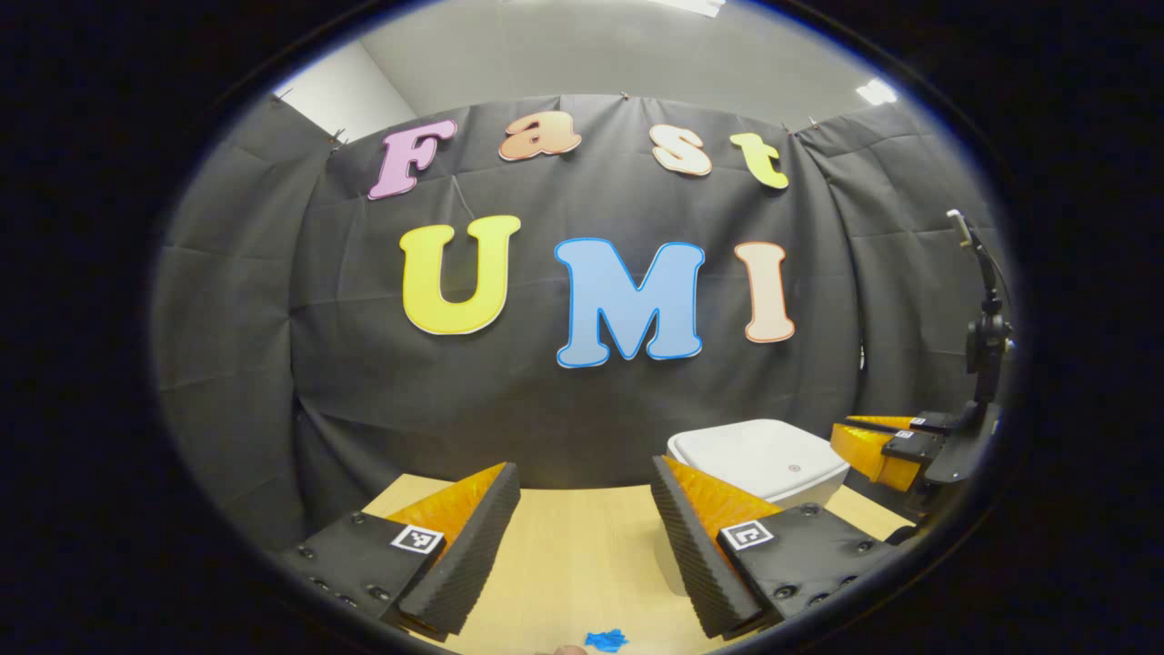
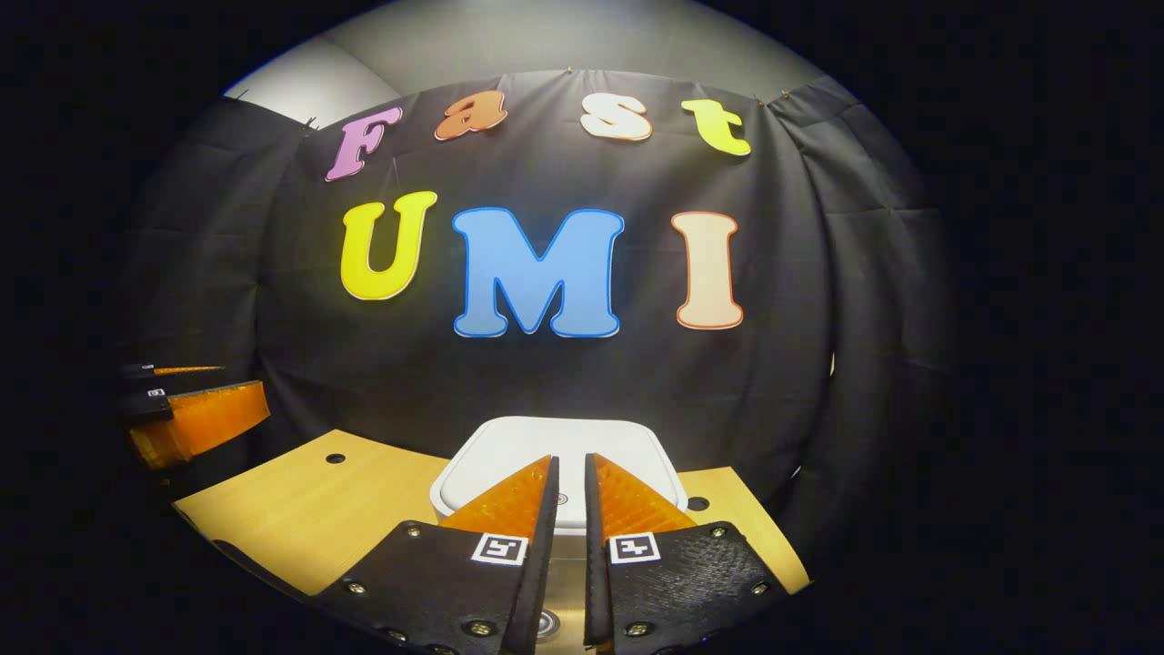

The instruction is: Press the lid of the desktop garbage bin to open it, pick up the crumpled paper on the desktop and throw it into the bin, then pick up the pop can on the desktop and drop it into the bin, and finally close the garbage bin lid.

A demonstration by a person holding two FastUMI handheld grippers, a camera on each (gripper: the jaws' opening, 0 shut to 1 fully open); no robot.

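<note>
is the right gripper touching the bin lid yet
Cannot tell. In the right gripper view, the right gripper, nearly closed, overlaps the white bin lid, so no gap or contact shows. In the left gripper view it sits beside the lid, unclear.

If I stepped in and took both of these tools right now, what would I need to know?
Left hand-held gripper: open, holding nothing, above the wooden desktop.
Right hand-held gripper: shut on nothing, pointed at the white bin, whose lid is down.
A small blue scrap lies on the desktop near the left gripper.
Done: nothing, as far as the pictures tell.
Left: press the lid open, drop in the paper, then the can, close the lid.
</note>
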